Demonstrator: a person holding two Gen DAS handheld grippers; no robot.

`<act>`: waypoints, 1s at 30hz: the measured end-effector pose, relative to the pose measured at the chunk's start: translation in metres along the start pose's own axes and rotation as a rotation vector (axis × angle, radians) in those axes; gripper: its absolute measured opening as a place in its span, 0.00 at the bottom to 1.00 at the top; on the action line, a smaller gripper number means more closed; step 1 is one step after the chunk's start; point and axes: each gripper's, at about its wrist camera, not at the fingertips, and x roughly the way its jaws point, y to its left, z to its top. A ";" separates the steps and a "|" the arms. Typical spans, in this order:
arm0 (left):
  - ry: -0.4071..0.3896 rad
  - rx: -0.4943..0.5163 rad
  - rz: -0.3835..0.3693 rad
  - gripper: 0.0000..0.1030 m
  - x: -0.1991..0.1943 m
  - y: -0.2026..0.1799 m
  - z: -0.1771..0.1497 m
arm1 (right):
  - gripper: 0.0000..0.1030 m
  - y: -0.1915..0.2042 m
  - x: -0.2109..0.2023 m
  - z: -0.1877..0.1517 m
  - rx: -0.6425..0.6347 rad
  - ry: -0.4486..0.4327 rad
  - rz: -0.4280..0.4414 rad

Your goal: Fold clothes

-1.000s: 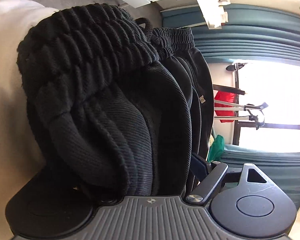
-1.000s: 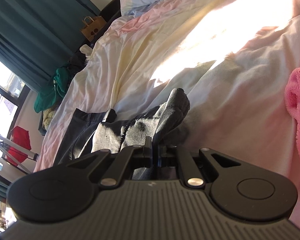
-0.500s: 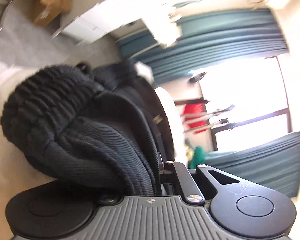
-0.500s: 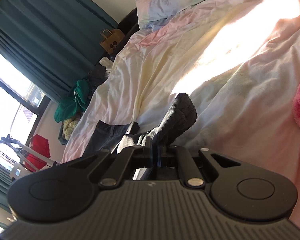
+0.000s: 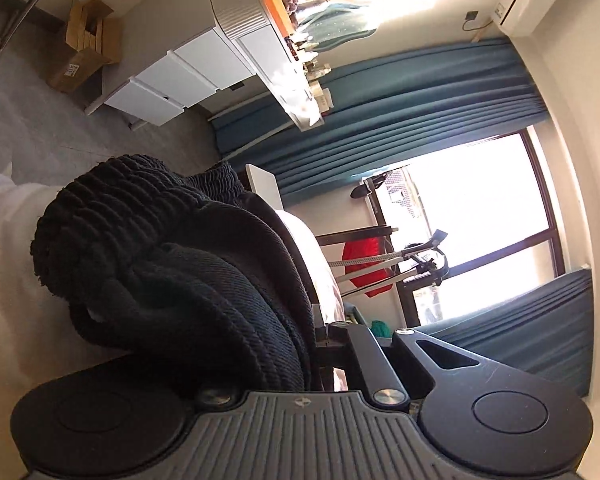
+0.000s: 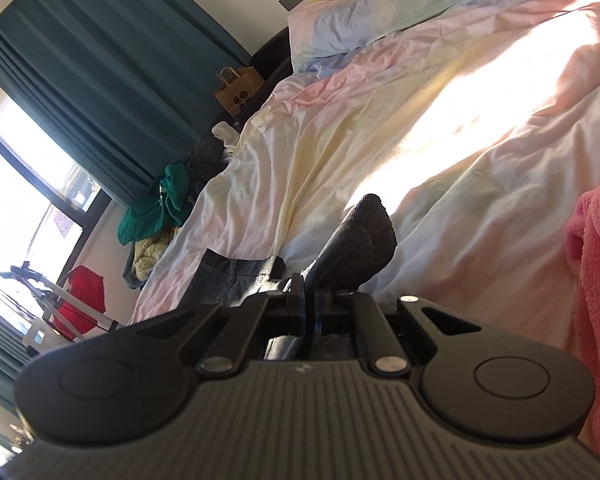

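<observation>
Black trousers [image 5: 188,280] hang bunched over the bed [image 6: 340,128], clamped in my left gripper [image 5: 320,332] and right gripper [image 6: 308,300], both shut on cloth. Risk: thick bunching may slip free, spoiling the fold.

Left gripper [image 5: 320,330] fingertips buried (black garment [image 5: 188,276]).

Right hand-held gripper [image 6: 309,300] pinches black ribbed garment [image 6: 360,240] above pastel bedsheet [image 6: 380,128]
</observation>
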 end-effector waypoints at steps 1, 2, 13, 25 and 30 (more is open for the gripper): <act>-0.001 0.007 0.006 0.05 0.004 -0.004 0.001 | 0.07 0.005 0.001 0.001 -0.025 -0.005 -0.001; -0.002 0.014 0.008 0.05 0.011 -0.009 0.004 | 0.07 0.012 0.002 0.002 -0.063 -0.013 -0.002; 0.053 0.124 0.103 0.06 0.180 -0.117 0.054 | 0.07 0.148 0.094 0.012 -0.373 -0.127 0.029; 0.149 0.452 0.395 0.10 0.438 -0.122 0.033 | 0.07 0.232 0.303 -0.015 -0.469 0.024 -0.046; 0.200 0.497 0.438 0.15 0.472 -0.114 0.026 | 0.10 0.221 0.333 -0.027 -0.447 0.137 -0.085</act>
